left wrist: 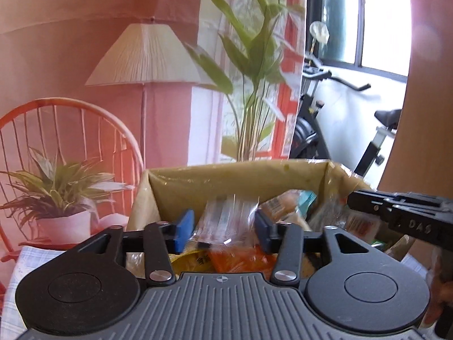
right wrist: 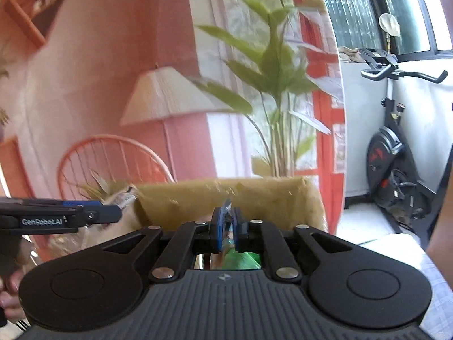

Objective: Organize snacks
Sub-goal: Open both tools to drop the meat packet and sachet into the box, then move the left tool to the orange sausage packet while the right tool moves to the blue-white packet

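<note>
Above the open brown cardboard box (left wrist: 181, 187) of snacks, the left claw (left wrist: 223, 228) stands released around a clear crinkly plastic packet (left wrist: 226, 221), light and slippery, best pinched at its edge, while the right claw (right wrist: 228, 229) is clenched on a thin blue wrapper (right wrist: 226, 212).

Snack packets (left wrist: 235, 226) heaped in lined box (left wrist: 198, 187)

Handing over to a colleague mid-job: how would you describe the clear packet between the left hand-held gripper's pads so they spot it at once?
Find the cardboard box lined with plastic. Over its open top sits the left hand-held gripper, blue pads apart. Between them is the clear packet, the only see-through wrapper there; the snacks beneath it are orange and yellow.
</note>
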